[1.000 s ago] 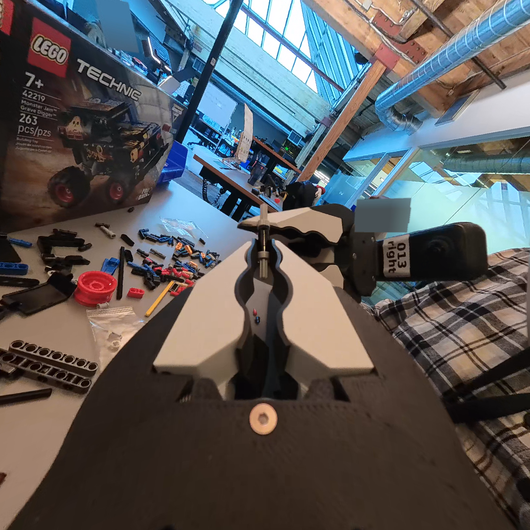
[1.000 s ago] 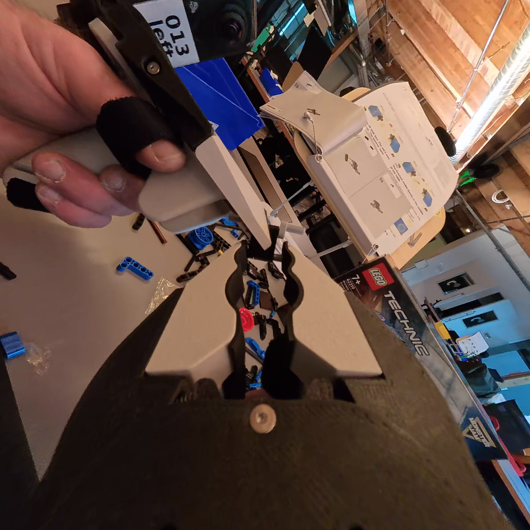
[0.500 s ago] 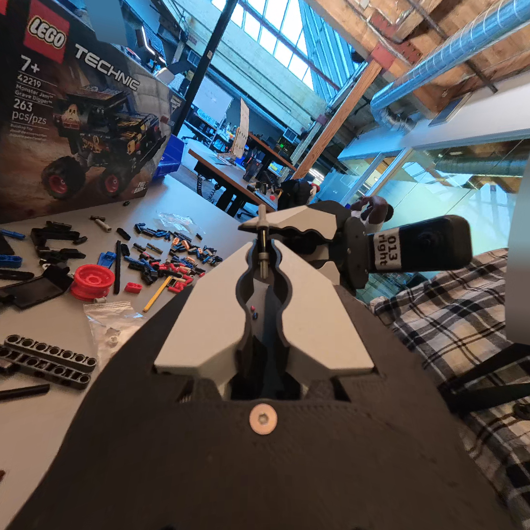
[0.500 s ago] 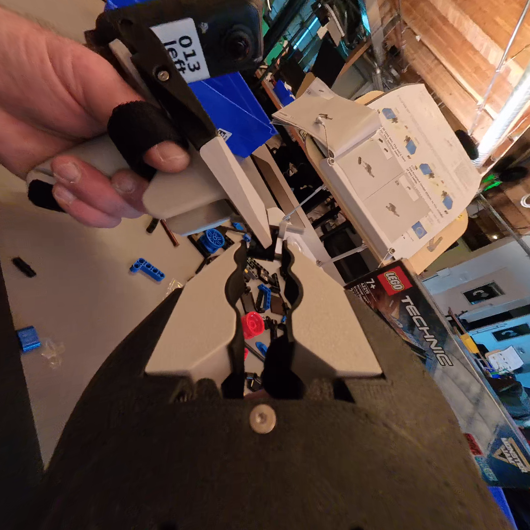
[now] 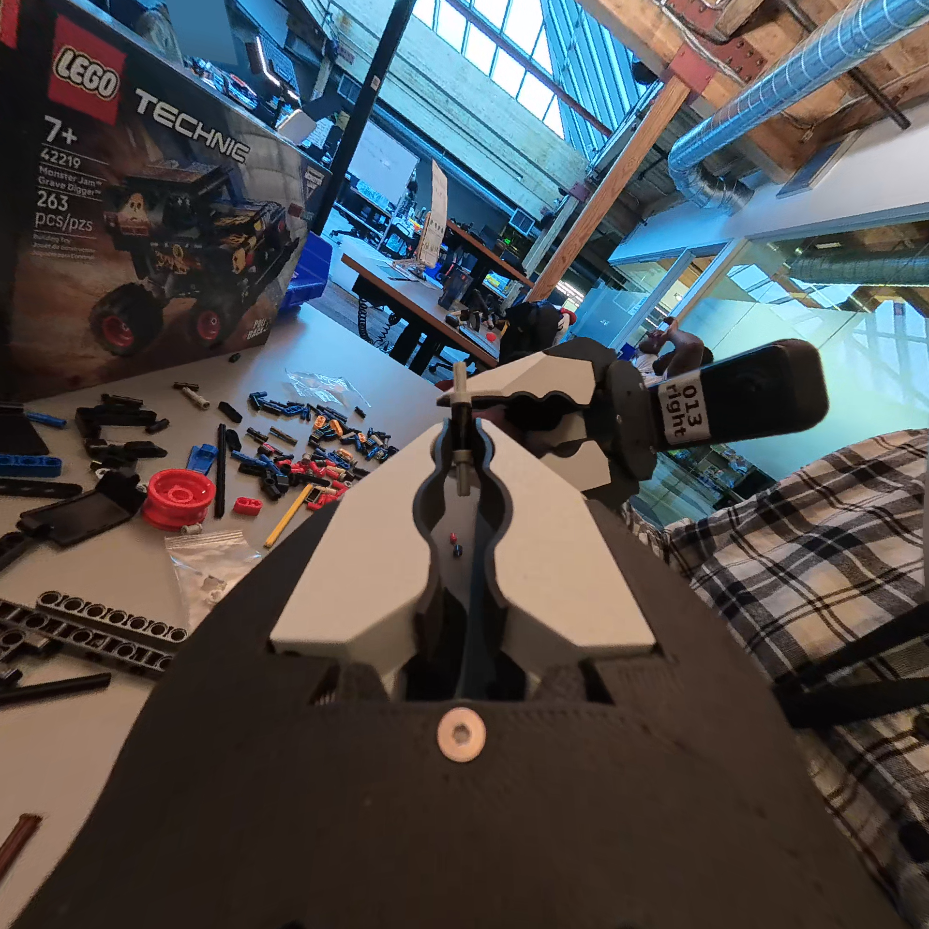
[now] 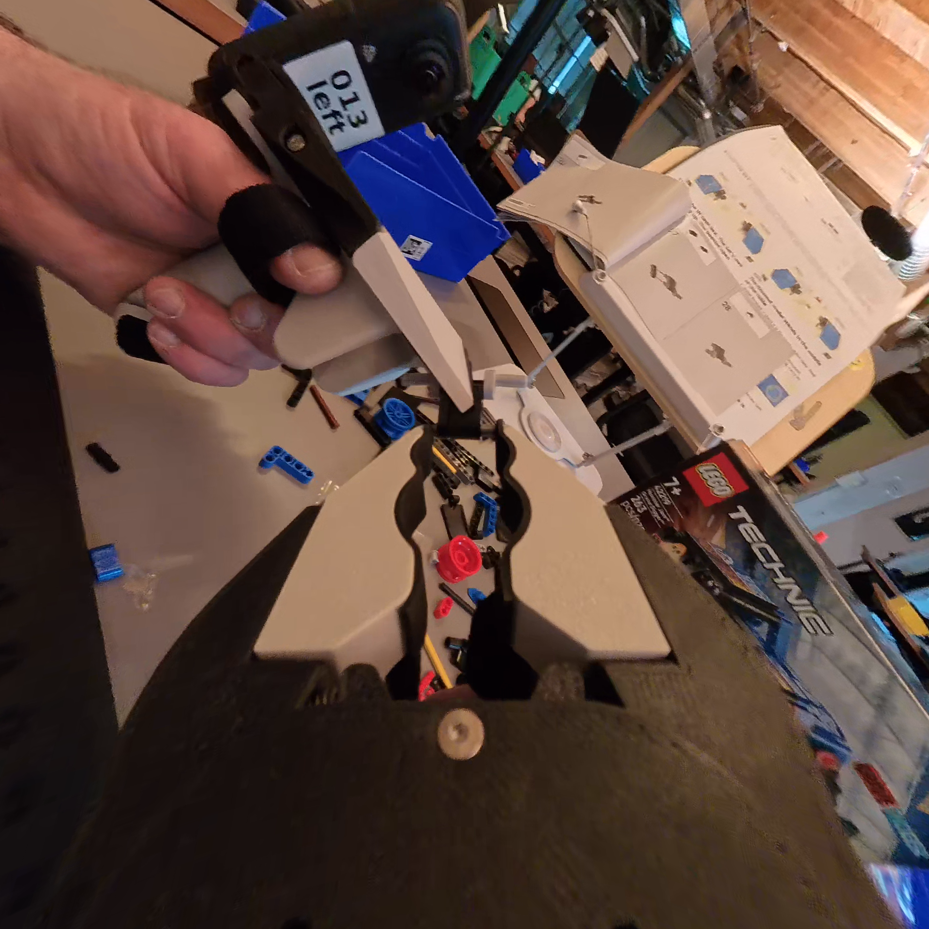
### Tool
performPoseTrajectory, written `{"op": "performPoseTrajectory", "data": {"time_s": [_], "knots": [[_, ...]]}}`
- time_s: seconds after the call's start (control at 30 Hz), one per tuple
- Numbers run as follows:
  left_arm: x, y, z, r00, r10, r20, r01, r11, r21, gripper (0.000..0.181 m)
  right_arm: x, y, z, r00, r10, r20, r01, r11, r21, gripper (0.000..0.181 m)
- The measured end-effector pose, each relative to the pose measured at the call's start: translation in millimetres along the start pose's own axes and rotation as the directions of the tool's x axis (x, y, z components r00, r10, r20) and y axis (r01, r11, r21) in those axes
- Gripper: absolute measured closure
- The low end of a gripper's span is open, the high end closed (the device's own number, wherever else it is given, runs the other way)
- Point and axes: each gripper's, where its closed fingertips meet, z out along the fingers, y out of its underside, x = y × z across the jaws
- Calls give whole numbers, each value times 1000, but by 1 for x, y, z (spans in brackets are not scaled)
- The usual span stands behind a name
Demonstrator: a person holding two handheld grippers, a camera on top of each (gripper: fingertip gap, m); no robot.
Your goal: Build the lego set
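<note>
My left gripper (image 5: 460,435) is shut on a small black connector (image 5: 460,420) with a grey pin (image 5: 463,472) through it, held in the air above the table. My right gripper (image 5: 450,400) comes in from the right and pinches the grey collar (image 5: 460,397) at the pin's far end. In the right wrist view my right gripper (image 6: 465,435) has its tips around the black connector (image 6: 455,425). The left gripper (image 6: 465,402), held by a hand (image 6: 125,211), meets it from above.
The set's box (image 5: 141,226) stands at the table's back left. Loose pieces (image 5: 311,452), a red wheel hub (image 5: 178,497) and black beams (image 5: 100,628) lie on the table. An instruction booklet on a stand (image 6: 729,301), a blue bin (image 6: 417,201) and a plaid sleeve (image 5: 804,578) are nearby. Left and right tips are no more than a few centimetres apart.
Both grippers stay closed on the small piece. The joined pair has drifted and tilted slightly, so the table parts and the booklet sit lower in the right wrist view.
</note>
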Motion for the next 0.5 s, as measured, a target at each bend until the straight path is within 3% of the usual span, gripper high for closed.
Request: {"op": "performPoseTrajectory", "data": {"time_s": [0.13, 0.5], "knots": [[-1, 1, 1, 999, 34, 29, -34, 999, -2, 176, 1, 2, 0, 999, -3, -38, 1, 999, -44, 158], [1, 5, 4, 998, 53, 20, -53, 998, -31, 176, -3, 3, -6, 999, -15, 52, 17, 998, -53, 160]]}}
